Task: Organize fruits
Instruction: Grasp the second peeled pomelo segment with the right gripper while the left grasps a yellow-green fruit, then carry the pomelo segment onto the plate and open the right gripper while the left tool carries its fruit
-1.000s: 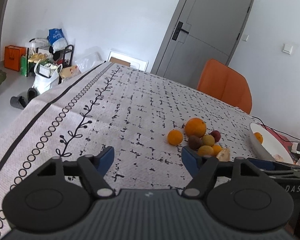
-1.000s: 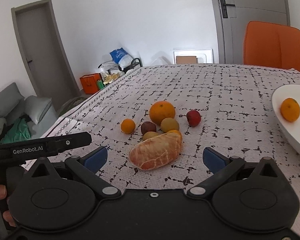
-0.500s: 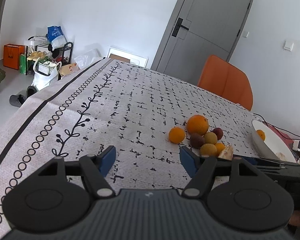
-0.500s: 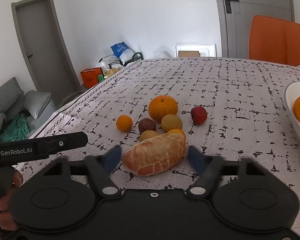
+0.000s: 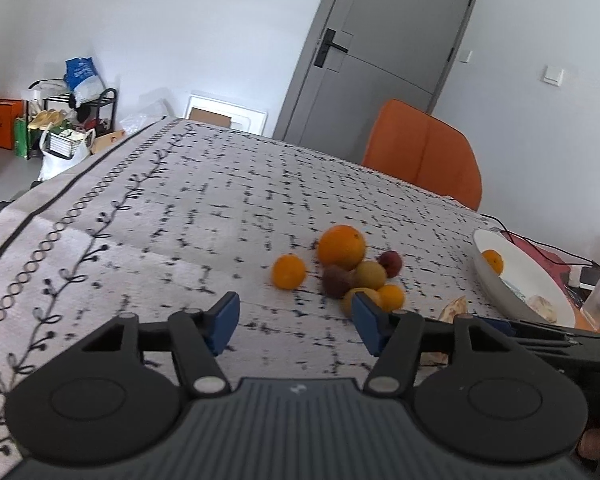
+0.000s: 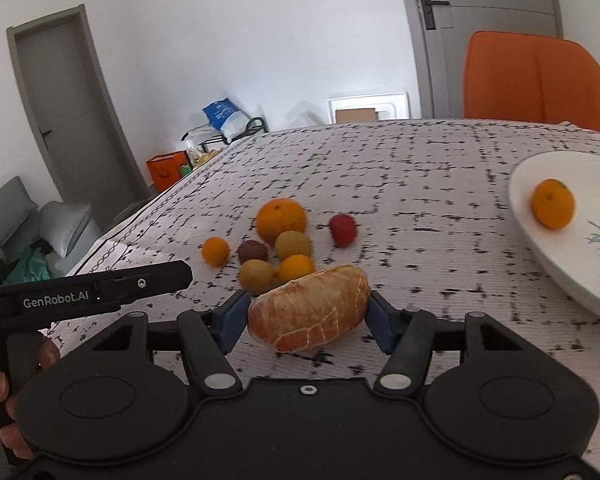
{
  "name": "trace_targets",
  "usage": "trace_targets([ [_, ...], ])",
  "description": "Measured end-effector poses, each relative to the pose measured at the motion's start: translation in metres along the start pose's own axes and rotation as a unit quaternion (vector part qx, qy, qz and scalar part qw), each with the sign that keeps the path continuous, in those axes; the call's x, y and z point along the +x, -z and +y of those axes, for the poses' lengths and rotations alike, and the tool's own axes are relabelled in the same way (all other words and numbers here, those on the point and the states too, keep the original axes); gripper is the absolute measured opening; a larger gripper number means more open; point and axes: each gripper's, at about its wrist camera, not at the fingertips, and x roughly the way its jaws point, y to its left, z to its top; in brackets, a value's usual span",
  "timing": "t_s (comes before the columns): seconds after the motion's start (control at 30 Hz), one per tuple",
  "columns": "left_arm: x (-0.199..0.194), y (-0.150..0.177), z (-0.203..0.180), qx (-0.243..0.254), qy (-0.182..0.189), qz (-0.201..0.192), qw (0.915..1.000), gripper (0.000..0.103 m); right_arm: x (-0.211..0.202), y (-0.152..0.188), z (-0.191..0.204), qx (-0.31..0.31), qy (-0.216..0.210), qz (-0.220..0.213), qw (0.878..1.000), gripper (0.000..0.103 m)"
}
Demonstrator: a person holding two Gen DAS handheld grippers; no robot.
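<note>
Left tongs (image 5: 294, 320) are held spread wide and empty, low in the frame, short of the fruit cluster (image 5: 342, 266) at centre of the surface (image 5: 180, 208). Right tongs (image 6: 306, 318) are clamped on the peeled citrus piece (image 6: 310, 312) (pads touching both ends), lower centre. White plate (image 6: 560, 264) at right edge is judged the destination.

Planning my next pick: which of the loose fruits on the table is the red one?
The red fruit, alone at the pile's right edge beside the big orange.
</note>
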Motion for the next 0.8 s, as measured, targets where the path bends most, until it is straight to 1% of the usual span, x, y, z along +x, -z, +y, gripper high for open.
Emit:
trace_targets([
  [0.2,0.011,0.000,-0.016,0.011,0.008,0.011,0.9999,0.053,-0.010,-0.001,-0.015,0.013,0.011,-0.010,1.000,0.060],
  [0.37,0.020,-0.001,-0.030,0.023,0.015,0.018,0.9994,0.052,-0.019,0.000,-0.025,0.023,0.021,-0.019,0.999,0.060],
  [0.47,0.027,-0.002,-0.038,0.031,0.012,0.023,0.9992,0.052,-0.026,-0.001,-0.031,0.028,0.026,-0.026,0.999,0.060],
  [0.6,0.037,-0.002,-0.045,0.037,0.006,0.032,0.9988,0.048,-0.036,-0.003,-0.040,0.033,0.034,-0.037,0.998,0.060],
  [0.63,0.039,-0.002,-0.046,0.039,0.002,0.035,0.9986,0.047,-0.038,-0.004,-0.042,0.035,0.036,-0.040,0.998,0.060],
  [0.7,0.042,-0.001,-0.047,0.038,-0.005,0.037,0.9986,0.031,-0.043,-0.004,-0.047,0.039,0.039,-0.046,0.997,0.060],
  [0.77,0.045,0.000,-0.050,0.041,-0.003,0.041,0.9983,0.026,-0.047,-0.003,-0.051,0.043,0.043,-0.051,0.997,0.060],
  [0.8,0.044,-0.001,-0.052,0.043,-0.005,0.040,0.9983,0.026,-0.049,-0.003,-0.054,0.045,0.045,-0.054,0.996,0.060],
])
